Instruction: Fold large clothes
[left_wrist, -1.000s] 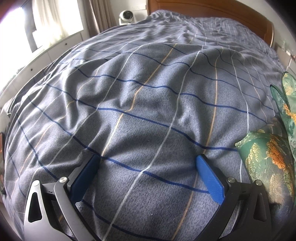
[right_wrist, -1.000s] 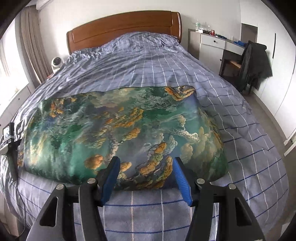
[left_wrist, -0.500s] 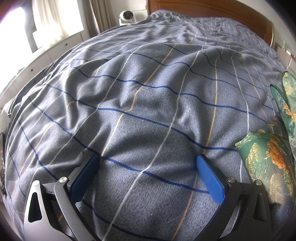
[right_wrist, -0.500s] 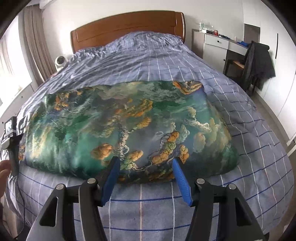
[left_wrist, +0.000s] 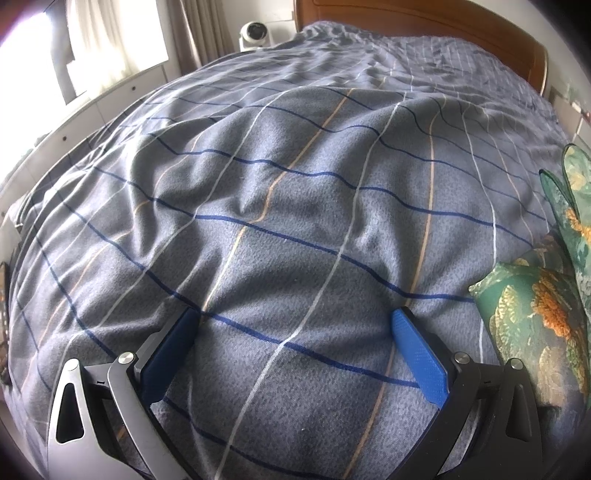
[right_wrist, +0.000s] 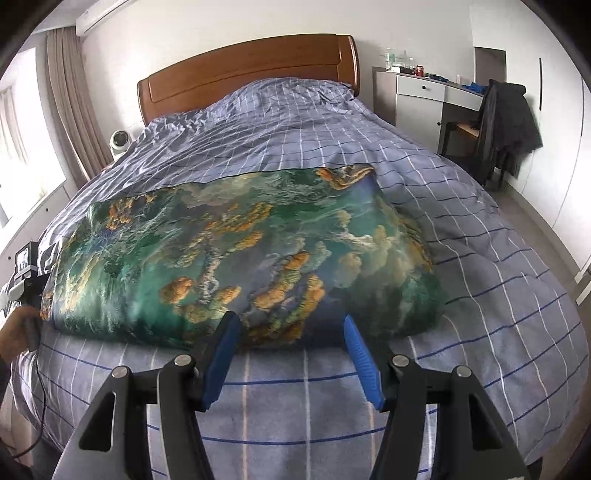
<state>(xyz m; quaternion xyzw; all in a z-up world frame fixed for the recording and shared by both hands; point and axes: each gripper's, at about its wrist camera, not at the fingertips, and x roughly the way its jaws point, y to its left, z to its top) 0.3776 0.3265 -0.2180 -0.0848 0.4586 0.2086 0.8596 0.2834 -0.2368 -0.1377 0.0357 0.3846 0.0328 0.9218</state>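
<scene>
The left gripper (left_wrist: 291, 350) hangs open over bare quilt (left_wrist: 280, 192), low in its frame, a garment (right_wrist: 236, 254) corner at far right. In the right view the garment fills mid-frame; the right gripper (right_wrist: 291, 354) gapes empty at its near edge. Likely approach step: next, pinch that edge.

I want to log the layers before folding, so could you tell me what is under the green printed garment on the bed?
The green printed garment lies spread on the blue checked duvet, which shows all around its edges. Whatever is beneath its middle is covered, and so is anything tucked inside its folds.
</scene>
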